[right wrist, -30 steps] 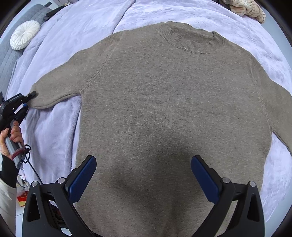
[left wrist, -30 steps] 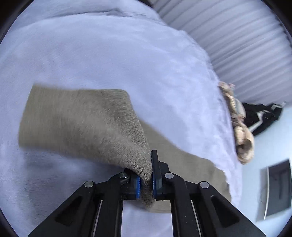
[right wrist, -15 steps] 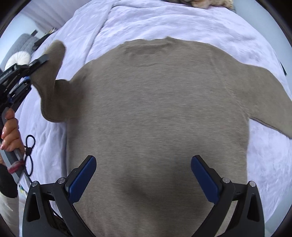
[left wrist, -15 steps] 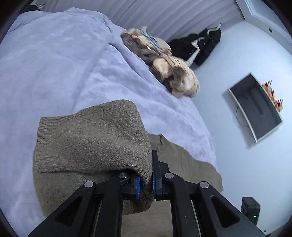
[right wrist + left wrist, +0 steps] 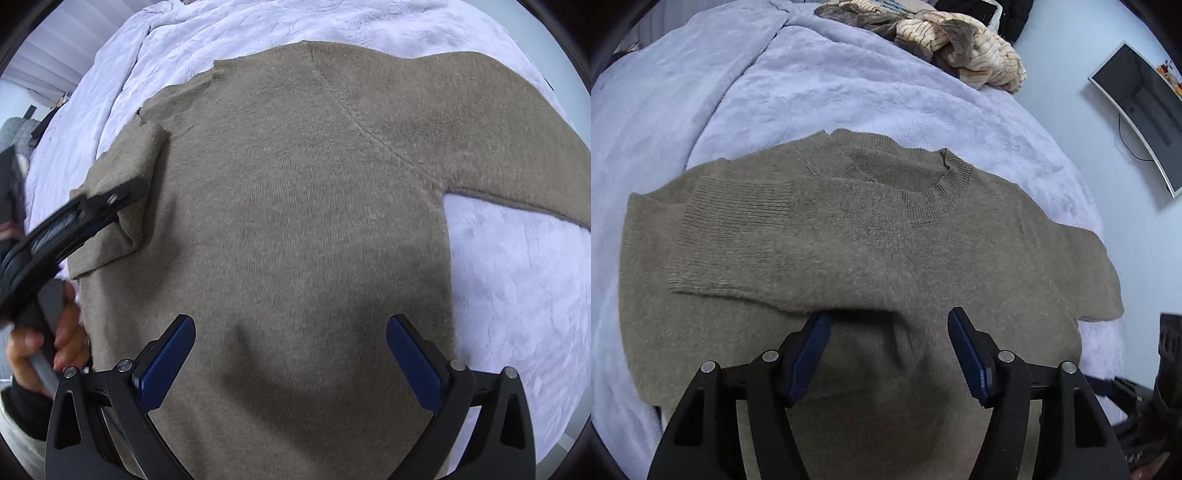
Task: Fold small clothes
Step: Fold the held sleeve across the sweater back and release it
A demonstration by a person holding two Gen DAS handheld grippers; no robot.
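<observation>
An olive-brown knit sweater lies flat on a lavender blanket, neck away from me. Its left sleeve is folded across the chest, cuff lying on the body. My left gripper is open just above the folded sleeve and holds nothing. In the right wrist view the sweater fills the frame, its right sleeve still stretched out to the right. My right gripper is wide open over the sweater's lower body, empty. The left gripper shows at the left over the folded sleeve.
A pile of striped and brown clothes sits at the far edge of the bed. A monitor hangs on the wall at the right. A dark device stands off the bed's right side. The blanket lies to the right.
My left gripper carried the sleeve cuff over onto the sweater's chest, then opened and let it go. The right gripper shifted right along the sweater and stayed open.
</observation>
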